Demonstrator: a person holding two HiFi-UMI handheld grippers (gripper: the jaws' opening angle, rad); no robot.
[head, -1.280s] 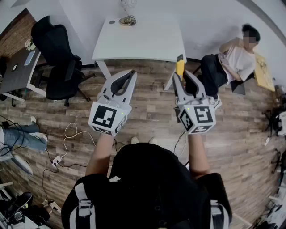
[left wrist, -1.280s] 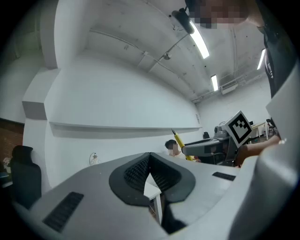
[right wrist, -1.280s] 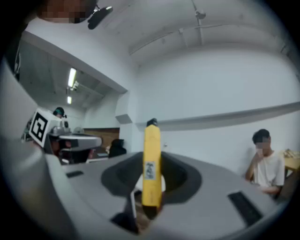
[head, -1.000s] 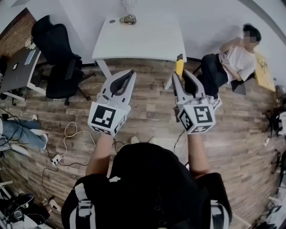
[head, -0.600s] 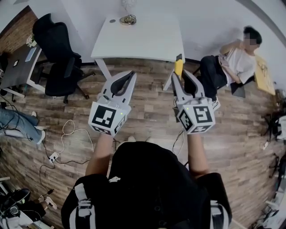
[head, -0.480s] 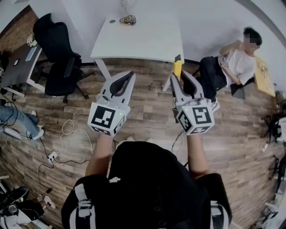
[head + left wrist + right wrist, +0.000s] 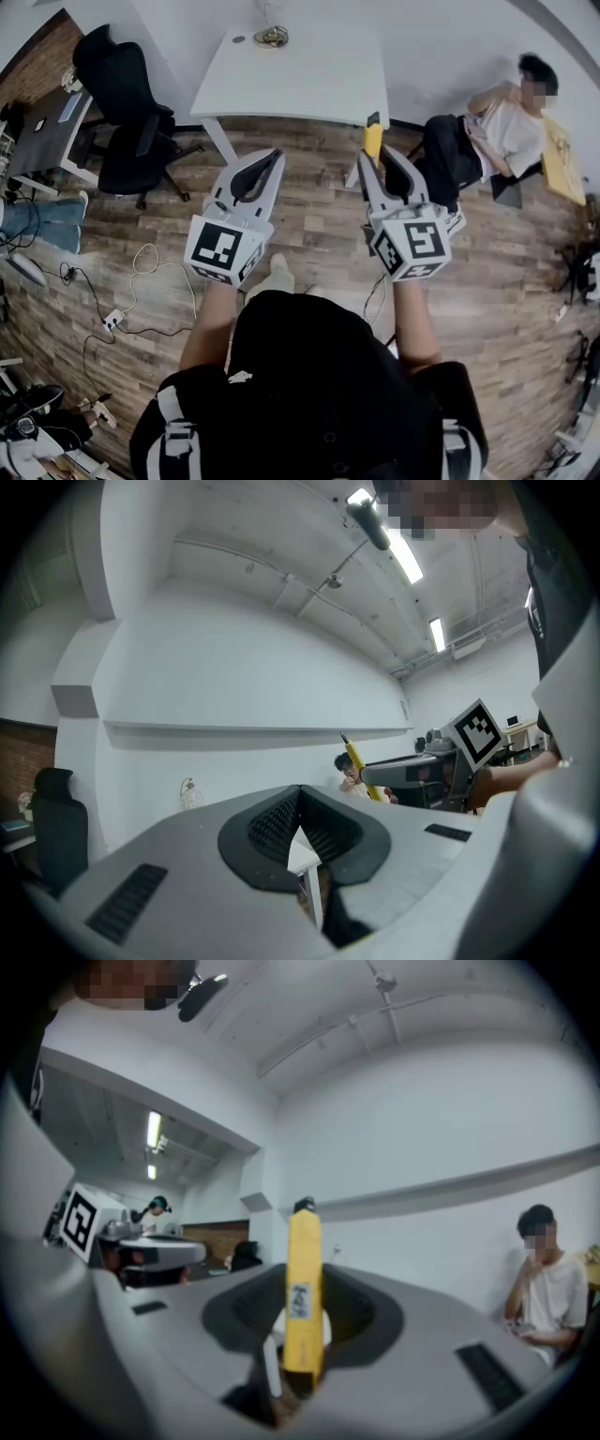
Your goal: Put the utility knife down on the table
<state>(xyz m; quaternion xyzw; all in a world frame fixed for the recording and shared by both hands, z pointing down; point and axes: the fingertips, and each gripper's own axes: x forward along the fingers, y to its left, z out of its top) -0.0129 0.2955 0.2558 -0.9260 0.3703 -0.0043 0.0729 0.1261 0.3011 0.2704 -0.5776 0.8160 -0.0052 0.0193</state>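
Yellow utility knife (image 7: 303, 1288) stands upright, clamped in my right fingers (image 7: 417, 1354); my left fingers (image 7: 169, 874) are clenched, empty.

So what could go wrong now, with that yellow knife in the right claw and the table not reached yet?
The knife sticks far out past the right gripper that pinches it, so it might tilt or slip. It hangs over wood floor, short of the table, so a slip would likely drop it there. A seated person is beside the table, near where the knife seems headed.
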